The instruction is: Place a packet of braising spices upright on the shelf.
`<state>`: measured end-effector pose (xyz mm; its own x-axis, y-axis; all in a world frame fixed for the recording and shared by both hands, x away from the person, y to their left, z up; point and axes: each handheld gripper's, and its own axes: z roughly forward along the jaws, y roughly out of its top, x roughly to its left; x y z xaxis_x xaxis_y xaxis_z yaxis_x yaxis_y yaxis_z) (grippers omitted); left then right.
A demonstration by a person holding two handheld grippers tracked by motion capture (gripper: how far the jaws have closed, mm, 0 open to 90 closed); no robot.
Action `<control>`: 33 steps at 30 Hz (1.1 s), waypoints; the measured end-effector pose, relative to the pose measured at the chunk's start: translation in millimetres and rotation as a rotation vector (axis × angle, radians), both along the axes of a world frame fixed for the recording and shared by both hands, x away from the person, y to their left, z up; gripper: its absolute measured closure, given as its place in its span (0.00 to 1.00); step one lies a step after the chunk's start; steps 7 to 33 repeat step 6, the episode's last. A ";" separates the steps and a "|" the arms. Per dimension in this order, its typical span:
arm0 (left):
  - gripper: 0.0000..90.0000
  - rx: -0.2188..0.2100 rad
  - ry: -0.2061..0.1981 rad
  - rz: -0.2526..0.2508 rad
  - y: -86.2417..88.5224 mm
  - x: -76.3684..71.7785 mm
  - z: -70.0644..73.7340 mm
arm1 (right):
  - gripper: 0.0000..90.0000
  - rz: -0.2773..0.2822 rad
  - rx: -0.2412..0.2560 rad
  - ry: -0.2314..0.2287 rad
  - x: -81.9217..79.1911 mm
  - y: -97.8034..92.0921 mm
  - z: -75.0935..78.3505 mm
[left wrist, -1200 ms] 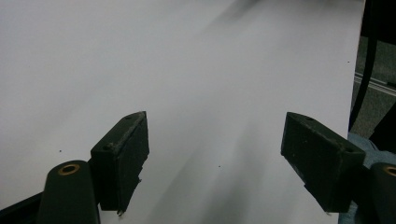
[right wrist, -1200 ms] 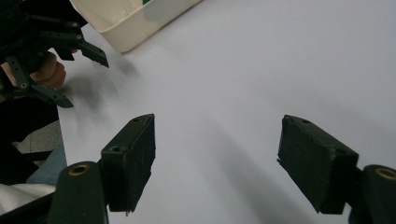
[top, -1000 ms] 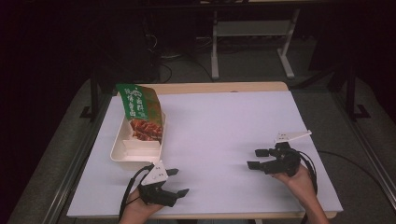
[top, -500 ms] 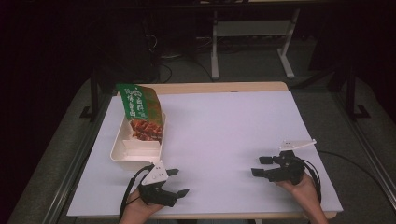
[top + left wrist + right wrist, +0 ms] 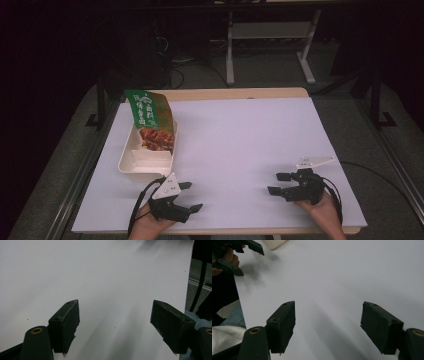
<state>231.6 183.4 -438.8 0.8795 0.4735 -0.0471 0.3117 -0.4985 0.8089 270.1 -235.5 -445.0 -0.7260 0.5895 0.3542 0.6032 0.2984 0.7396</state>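
Both grippers rest low at the near edge of the desk [image 5: 240, 130], whose top is covered by a plain white sheet. The left gripper [image 5: 192, 196] sits at the near left with its jaws wide apart and nothing between them; in the left gripper view they frame bare white surface. The right gripper [image 5: 278, 183] lies at the near right, well apart from the left one, its jaws pointing toward the left and also spread wide on nothing. The nearest thing to the left gripper is a cream food tray [image 5: 131, 167], just beyond it on the left side of the desk. A green snack bag [image 5: 150, 116] leans up out of the tray's far end, its printed picture facing the camera.
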 end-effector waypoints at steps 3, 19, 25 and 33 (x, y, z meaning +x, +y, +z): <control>0.25 0.007 -0.002 -0.004 -1.4 -1.2 -0.5 | 0.30 0.002 0.007 -0.002 -2.9 3.3 -1.6; 0.25 0.010 -0.001 -0.010 -3.1 -1.9 -1.7 | 0.30 0.004 0.002 -0.025 -4.4 7.2 0.5; 0.25 0.010 -0.001 -0.010 -3.1 -1.9 -1.7 | 0.30 0.004 0.002 -0.025 -4.4 7.2 0.5; 0.25 0.010 -0.001 -0.010 -3.1 -1.9 -1.7 | 0.30 0.004 0.002 -0.025 -4.4 7.2 0.5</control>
